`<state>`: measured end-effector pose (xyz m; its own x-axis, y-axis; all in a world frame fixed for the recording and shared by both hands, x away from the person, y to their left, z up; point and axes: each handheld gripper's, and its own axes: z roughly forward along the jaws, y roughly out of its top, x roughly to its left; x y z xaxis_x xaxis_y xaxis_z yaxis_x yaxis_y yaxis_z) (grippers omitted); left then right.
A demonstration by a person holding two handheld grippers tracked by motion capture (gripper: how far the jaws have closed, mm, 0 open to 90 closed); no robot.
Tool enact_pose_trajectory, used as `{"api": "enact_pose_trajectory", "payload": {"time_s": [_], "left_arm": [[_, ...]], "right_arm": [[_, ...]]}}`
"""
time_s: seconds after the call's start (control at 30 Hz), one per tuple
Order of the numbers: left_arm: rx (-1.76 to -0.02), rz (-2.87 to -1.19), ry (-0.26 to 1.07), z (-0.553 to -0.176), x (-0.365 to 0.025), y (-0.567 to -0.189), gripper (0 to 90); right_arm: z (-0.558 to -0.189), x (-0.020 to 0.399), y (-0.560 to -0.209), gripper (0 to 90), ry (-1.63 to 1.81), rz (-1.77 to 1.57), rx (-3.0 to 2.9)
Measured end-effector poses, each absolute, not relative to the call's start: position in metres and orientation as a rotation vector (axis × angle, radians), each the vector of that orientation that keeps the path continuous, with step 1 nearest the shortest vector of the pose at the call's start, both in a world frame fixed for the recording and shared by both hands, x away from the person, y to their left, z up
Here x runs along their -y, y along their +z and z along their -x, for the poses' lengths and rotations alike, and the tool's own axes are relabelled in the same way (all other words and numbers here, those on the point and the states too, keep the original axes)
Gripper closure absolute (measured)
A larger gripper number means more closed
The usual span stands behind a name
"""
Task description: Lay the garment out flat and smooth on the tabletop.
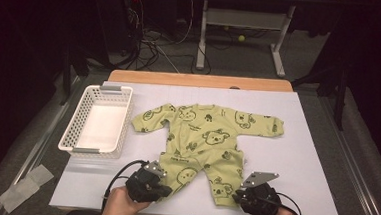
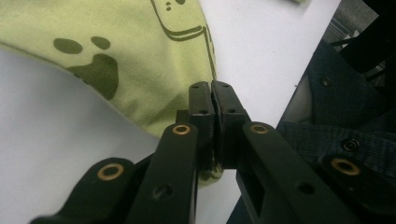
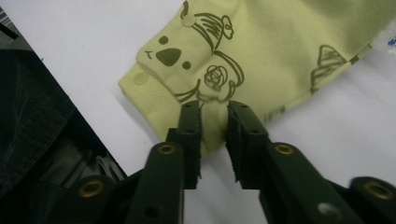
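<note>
1. Two grippers work at the leg ends of the green baby suit (image 1: 204, 141), which lies flat in the middle of the white table (image 1: 305, 159), right of the white basket (image 1: 97, 119).
2. The left gripper (image 2: 212, 100) has its jaws pressed together, pinching the edge of one leg.
3. The right gripper (image 3: 215, 121) has its jaws a little apart, with the other leg cuff between them. I do not think it grips yet.
4. To do this well, the right jaws should close on the cuff first. Then both hands should move together.
5. The suit's long way runs from the person outward. The neck points away and the legs point toward the person.
</note>
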<state>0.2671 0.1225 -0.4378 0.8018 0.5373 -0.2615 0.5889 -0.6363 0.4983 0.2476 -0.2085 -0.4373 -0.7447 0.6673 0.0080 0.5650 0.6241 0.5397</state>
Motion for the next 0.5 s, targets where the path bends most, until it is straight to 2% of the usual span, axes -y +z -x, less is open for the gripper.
{"api": "enact_pose_trajectory", "payload": {"time_s": [0.1,0.2,0.3,0.5], "left_arm": [[-0.878,-2.379,-0.08,-0.275,-0.125,-0.436,66.2],[-0.894,-2.373,0.001,-0.282,-0.125,-0.429,57.4],[-0.901,-2.386,0.026,-0.292,-0.12,-0.427,54.3],[-0.909,-2.461,0.064,-0.308,-0.106,-0.44,53.9]], "right_arm": [[-0.249,0.209,-0.435,65.9,0.8,-1.015,-2.626],[-0.255,0.211,-0.429,63.1,0.838,-1.033,-2.585],[-0.264,0.21,-0.424,63.0,0.84,-1.038,-2.547],[-0.28,0.198,-0.426,63.1,0.832,-1.018,-2.547]]}}
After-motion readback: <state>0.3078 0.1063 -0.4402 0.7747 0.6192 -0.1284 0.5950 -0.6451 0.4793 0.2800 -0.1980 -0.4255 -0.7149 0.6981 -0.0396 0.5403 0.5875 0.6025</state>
